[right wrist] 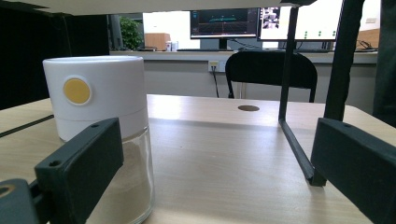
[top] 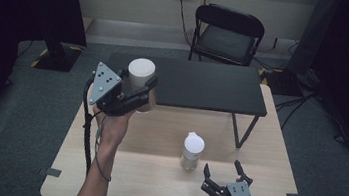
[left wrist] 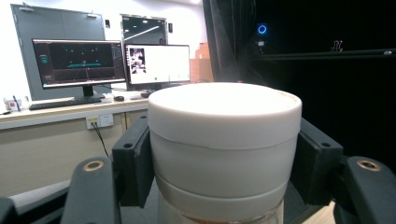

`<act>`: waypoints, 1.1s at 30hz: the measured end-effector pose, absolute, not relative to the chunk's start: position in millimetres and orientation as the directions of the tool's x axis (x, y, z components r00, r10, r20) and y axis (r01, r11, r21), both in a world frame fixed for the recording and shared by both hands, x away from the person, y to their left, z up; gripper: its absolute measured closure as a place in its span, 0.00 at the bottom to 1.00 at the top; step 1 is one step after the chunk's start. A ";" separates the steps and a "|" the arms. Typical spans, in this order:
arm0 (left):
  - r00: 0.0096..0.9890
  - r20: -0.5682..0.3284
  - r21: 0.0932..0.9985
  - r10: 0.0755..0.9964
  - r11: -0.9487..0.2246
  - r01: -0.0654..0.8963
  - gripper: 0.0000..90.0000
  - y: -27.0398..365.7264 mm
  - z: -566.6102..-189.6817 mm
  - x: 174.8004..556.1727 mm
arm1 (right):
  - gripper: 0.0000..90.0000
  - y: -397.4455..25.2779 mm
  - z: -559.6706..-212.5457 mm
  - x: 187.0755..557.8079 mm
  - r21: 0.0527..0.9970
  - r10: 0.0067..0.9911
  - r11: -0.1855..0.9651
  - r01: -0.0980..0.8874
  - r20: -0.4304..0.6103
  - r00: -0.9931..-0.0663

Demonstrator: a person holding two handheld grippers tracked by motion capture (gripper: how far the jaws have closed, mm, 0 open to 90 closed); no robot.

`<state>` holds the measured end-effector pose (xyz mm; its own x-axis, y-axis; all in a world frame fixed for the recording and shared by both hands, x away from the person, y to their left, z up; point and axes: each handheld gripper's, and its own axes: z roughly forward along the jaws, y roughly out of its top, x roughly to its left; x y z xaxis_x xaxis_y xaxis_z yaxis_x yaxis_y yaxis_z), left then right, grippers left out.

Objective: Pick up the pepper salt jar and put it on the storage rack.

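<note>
My left gripper (top: pixel 138 89) is shut on a white-capped glass jar (top: pixel 141 76), held up in the air over the left side of the wooden table (top: pixel 162 182). In the left gripper view the jar (left wrist: pixel 224 149) sits clamped between both black jaws, upright. A second jar with a white cap (top: pixel 192 150) stands on the table near the middle front. It has a yellow dot on its cap (right wrist: pixel 77 90) and pale powder inside. My right gripper (top: pixel 223 173) rests open at the front right, just right of that jar, with nothing between its jaws.
A low black shelf (top: pixel 194 83) on thin metal legs (right wrist: pixel 289 93) stands on the back of the table. A black folding chair (top: pixel 226 34) is behind the table. Monitors sit on a desk (left wrist: pixel 70 112) along the wall.
</note>
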<state>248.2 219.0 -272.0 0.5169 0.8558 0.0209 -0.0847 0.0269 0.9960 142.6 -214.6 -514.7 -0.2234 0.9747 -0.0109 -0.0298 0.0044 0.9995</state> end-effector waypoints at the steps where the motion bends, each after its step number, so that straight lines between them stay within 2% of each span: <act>1: 0.513 0.023 0.996 0.858 0.025 -0.085 0.38 217.5 -271.2 249.9 | 0.01 -214.6 -514.8 142.5 1.000 0.975 0.005 -0.030 -0.012 -0.223; 13: 0.488 0.012 0.997 0.873 0.025 -0.068 0.38 205.4 -268.0 275.2 | 0.01 -214.9 -514.7 142.6 1.000 0.974 0.004 -0.030 -0.010 -0.226; 20: 0.434 0.019 0.998 0.901 0.009 -0.063 0.38 192.9 -275.8 287.4 | 0.01 -215.4 -514.7 142.7 1.000 0.973 0.004 -0.030 -0.010 -0.229; 33: 0.427 -0.022 0.999 0.904 0.039 -0.030 0.38 192.3 -283.8 304.7 | 0.01 -215.6 -514.8 142.7 1.000 0.973 0.003 -0.030 -0.010 -0.230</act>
<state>304.7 192.3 -283.8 0.4272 0.9039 -0.0221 -0.0303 0.0388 0.9988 142.7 -215.6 -514.8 -0.2297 0.9732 -0.0100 -0.0299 0.0033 0.9995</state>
